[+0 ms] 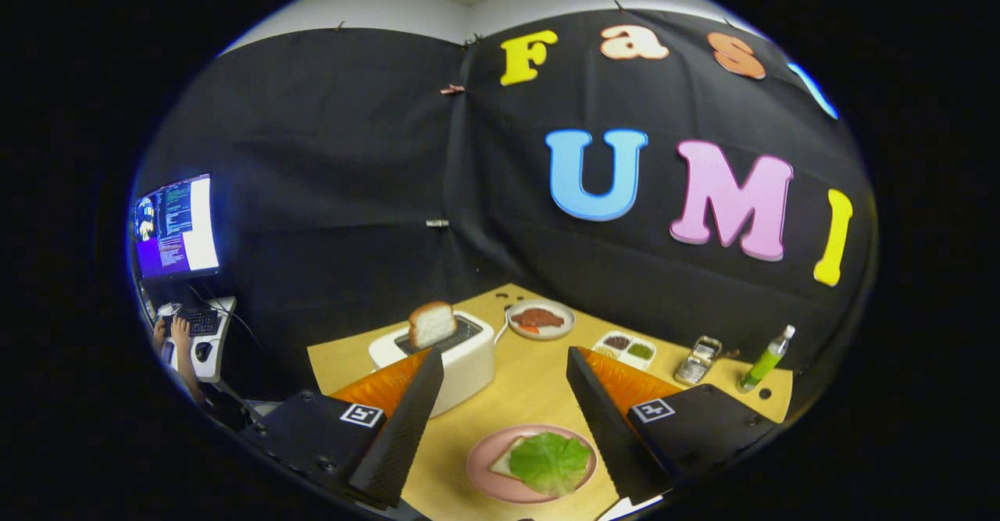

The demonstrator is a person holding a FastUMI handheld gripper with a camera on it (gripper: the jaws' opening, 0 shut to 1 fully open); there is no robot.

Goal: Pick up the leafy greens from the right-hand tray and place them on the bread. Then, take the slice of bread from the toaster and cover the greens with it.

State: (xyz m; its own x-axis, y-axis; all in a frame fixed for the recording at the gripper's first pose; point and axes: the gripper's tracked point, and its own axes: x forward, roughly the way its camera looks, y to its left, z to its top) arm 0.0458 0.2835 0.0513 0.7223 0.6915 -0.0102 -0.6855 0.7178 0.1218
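The leafy greens (551,461) lie on a slice of bread (505,462) on a pink plate (488,458), low between my two fingers. My gripper (506,355) hangs above the table, open and holding nothing. Beyond the left finger stands a white toaster (461,357) with a slice of bread (432,323) sticking upright out of its slot.
A round plate with reddish food (539,319) sits behind the toaster. To the right are a small white divided tray (625,347), a metal clip-like thing (698,359) and a green bottle (766,361). Far left, a person's hands rest at a keyboard under a monitor (176,228).
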